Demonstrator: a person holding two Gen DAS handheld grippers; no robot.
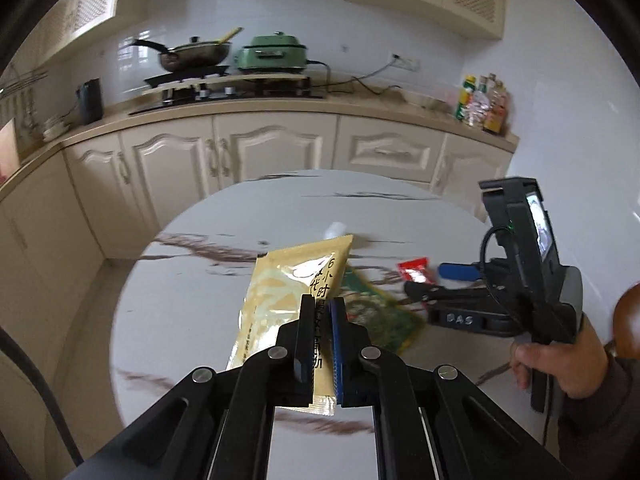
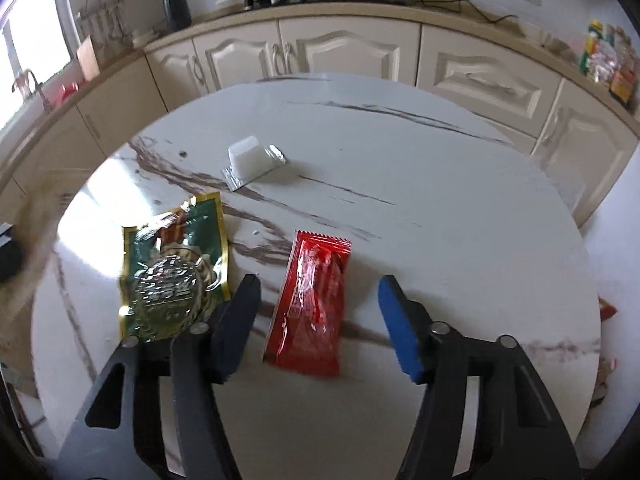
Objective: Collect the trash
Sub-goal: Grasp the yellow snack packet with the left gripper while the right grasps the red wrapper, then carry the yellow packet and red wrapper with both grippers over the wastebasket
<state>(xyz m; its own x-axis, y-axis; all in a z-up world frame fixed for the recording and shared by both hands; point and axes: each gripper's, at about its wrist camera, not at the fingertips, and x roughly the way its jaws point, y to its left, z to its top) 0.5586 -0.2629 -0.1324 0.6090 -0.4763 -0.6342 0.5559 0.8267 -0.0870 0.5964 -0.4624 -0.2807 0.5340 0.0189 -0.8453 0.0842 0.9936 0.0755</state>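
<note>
My left gripper (image 1: pixel 322 304) is shut on a tan snack wrapper (image 1: pixel 288 296) and holds it above the round marble table (image 1: pixel 200 320). My right gripper (image 2: pixel 318 284) is open, its fingers on either side of a red wrapper (image 2: pixel 312 304) that lies flat on the table (image 2: pixel 460 208). A green and gold wrapper (image 2: pixel 176 268) lies left of it. A small white plastic cup with a foil lid (image 2: pixel 254 160) lies farther back. In the left wrist view the right gripper (image 1: pixel 432 284) is low over the red wrapper (image 1: pixel 416 270), next to the green wrapper (image 1: pixel 380 312).
Cream kitchen cabinets (image 1: pixel 240 152) and a counter with a stove, a pan (image 1: pixel 192 54) and a green cooker (image 1: pixel 276 54) run behind the table. Bottles (image 1: pixel 484 102) stand at the counter's right end. The floor lies to the table's left.
</note>
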